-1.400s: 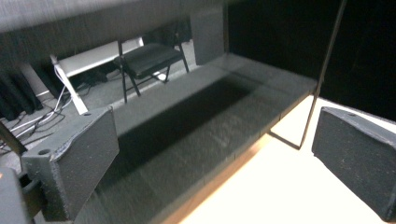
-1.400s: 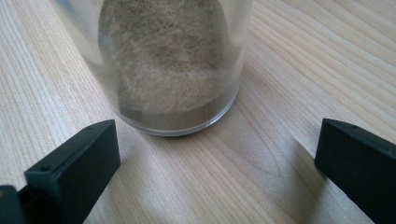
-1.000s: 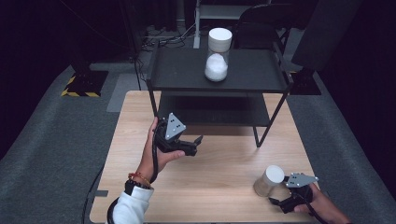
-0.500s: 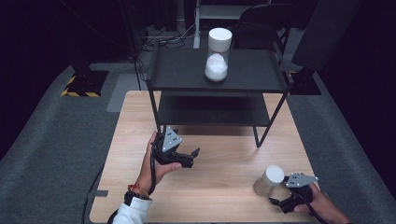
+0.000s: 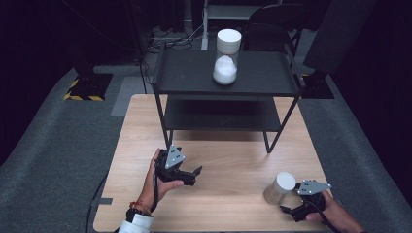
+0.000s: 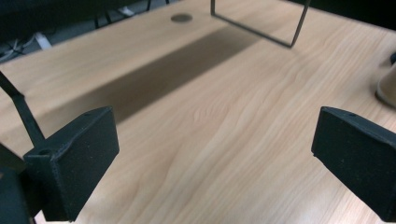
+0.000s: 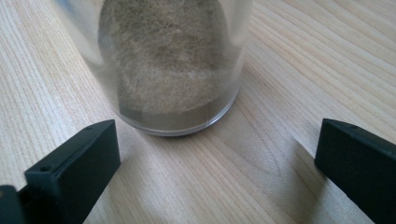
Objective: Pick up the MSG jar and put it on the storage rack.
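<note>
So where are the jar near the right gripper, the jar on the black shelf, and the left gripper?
Near jar point(image 5: 279, 187), high view, its side wall.
Shelf jar point(image 5: 227, 57), high view, its glass middle.
Left gripper point(image 5: 193, 175), high view, between its jaws.

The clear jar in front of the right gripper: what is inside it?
The clear jar holds a brownish, sand-like filling. Its white lid covers the top, so the filling's upper surface cannot be seen.

Light wooden table bearing a black two-tier metal shelf at its far half. A clear jar of brownish powder stands on the table, near and to the right of the shelf. A white-capped jar stands on the shelf's top tier.
</note>
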{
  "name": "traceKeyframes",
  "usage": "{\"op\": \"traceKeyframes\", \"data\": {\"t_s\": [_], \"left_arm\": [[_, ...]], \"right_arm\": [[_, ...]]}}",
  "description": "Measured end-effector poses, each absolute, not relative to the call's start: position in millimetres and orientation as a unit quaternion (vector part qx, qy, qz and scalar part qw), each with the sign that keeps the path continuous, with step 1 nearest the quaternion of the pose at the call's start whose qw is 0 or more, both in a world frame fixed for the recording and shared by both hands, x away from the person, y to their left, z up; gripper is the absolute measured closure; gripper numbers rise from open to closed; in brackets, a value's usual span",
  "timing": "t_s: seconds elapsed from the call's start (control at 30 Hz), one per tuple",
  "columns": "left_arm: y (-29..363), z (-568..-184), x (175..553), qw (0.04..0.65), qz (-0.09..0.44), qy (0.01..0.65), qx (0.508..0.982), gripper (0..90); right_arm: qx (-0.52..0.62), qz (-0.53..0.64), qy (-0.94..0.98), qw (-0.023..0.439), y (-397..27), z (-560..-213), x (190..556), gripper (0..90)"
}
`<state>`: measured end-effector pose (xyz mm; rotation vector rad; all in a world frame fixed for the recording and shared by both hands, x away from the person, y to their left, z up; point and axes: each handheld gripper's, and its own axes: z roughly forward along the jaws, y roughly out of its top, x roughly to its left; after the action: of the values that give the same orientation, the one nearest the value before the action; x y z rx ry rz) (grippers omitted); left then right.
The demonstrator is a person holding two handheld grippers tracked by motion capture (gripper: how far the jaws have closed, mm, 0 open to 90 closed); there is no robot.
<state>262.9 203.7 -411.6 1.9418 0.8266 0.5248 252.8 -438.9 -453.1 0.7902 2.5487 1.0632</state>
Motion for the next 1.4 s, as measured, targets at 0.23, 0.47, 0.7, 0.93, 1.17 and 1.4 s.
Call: {"op": "traceKeyframes", "data": {"t_s": [0.23, 0.47, 0.7, 0.93, 1.17, 1.4], "left_arm": [[202, -422, 267, 0.446, 0.202, 0.335, 0.805, 0.7], [204, -433, 274, 0.425, 0.192, 0.347, 0.814, 0.7], [204, -441, 279, 0.413, 0.174, 0.361, 0.818, 1.2], [202, -446, 286, 0.393, 0.164, 0.36, 0.83, 1.2], [200, -451, 292, 0.374, 0.153, 0.36, 0.841, 1.6], [197, -456, 297, 0.351, 0.152, 0.358, 0.852, 0.9]], "right_arm": [[0.273, 0.367, 0.879, 0.134, -439, -453, 253, 0.0], [0.272, 0.367, 0.879, 0.134, -439, -453, 253, 0.0], [0.272, 0.367, 0.879, 0.134, -439, -453, 253, 0.0], [0.272, 0.367, 0.879, 0.134, -439, -453, 253, 0.0], [0.272, 0.367, 0.879, 0.134, -439, -453, 253, 0.0], [0.272, 0.367, 0.879, 0.134, -439, -453, 253, 0.0]]}}
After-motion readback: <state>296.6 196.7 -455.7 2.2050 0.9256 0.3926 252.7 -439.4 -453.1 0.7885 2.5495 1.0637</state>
